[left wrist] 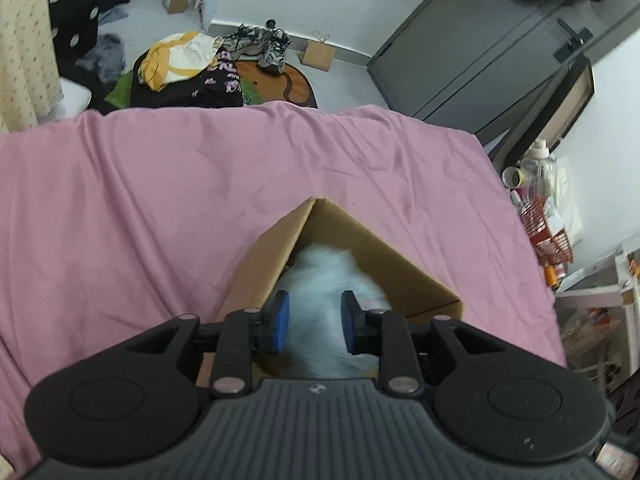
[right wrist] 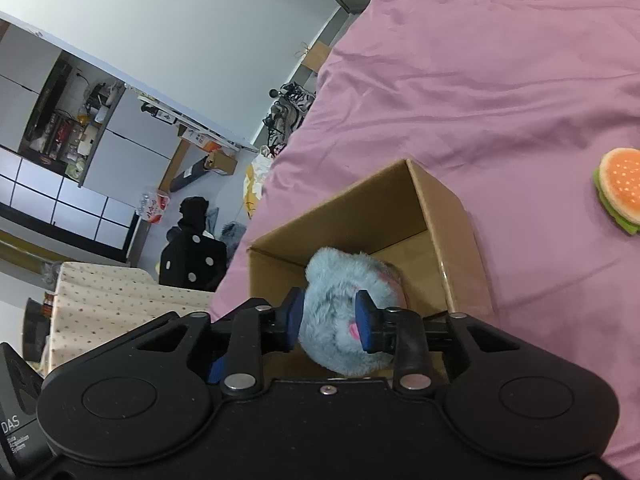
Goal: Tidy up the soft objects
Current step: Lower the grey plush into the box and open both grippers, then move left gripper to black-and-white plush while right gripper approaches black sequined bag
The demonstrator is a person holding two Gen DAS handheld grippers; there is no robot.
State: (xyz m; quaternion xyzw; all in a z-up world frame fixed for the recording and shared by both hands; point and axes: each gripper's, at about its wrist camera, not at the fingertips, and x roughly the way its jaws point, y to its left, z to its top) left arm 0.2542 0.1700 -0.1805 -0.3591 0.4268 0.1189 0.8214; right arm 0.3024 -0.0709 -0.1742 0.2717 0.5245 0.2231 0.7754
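Open brown corrugated cardboard box (right wrist: pixel 436 216) on wrinkled pink bedsheet (left wrist: pixel 160 200), low and central in both views, near corners cut off behind the tools. Inside, fluffy pale grey-blue plush toy (right wrist: pixel 340 304) with pink patches, shape hard to make out, lower part hidden by the gripper bodies; washed out to near white in the left wrist view (left wrist: pixel 320 284). Left gripper (left wrist: pixel 313 317), black with blue pads, partly open astride the fur, pads seemingly clear of it. Right gripper (right wrist: pixel 329 320) likewise partly open, plush filling the gap between its pads; actual pressing impossible to tell. Soft burger-shaped toy (right wrist: pixel 618 196), orange bun and green edge, at right edge of the right wrist view, partly cropped. Beyond the bed, blurred floor clutter: grey sneakers (left wrist: pixel 260 46), black white-dotted plush (right wrist: pixel 196 256).
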